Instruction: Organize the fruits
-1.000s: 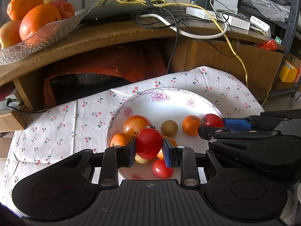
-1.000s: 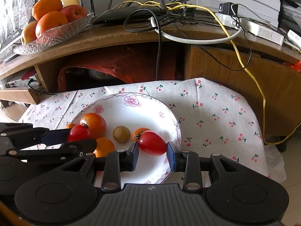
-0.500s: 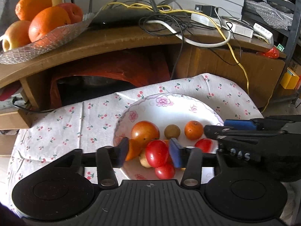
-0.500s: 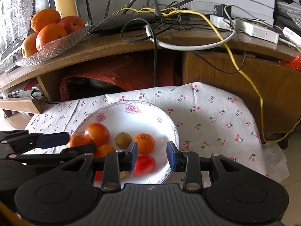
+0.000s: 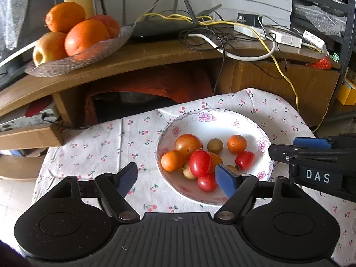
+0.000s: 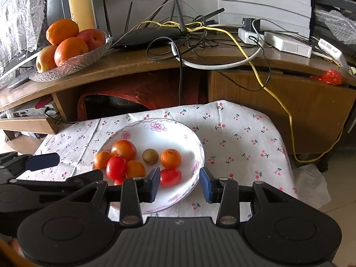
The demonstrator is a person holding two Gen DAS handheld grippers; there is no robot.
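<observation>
Desk of brown wood curves across the back w/ cables, a black router and a glass dish of oranges + apples up top left; below it, cherry-print cloth covers the low surface; white floral plate sits mid-cloth, holding all the small fruit; left gripper hangs low in front of the plate's near-left rim, jaws wide apart, nothing between them, its blue right pad overlapping the plate's near side in the left wrist view; right gripper is over the plate's near-right rim, jaws also spread and empty, its dark left pad just beside a red tomato lying free in the plate near the right edge; in the pile on the plate's left side: big orange-red tomato at back, small orange to its left, another red tomato in front touching an orange fruit; brown round fruit sits alone mid-plate, well apart from the rim; mandarin just right of it; from the left wrist cam, a tiny red tomato and a pale yellowish fruit show at the near edge of the pile; red scrap on the desk's far right end.
</observation>
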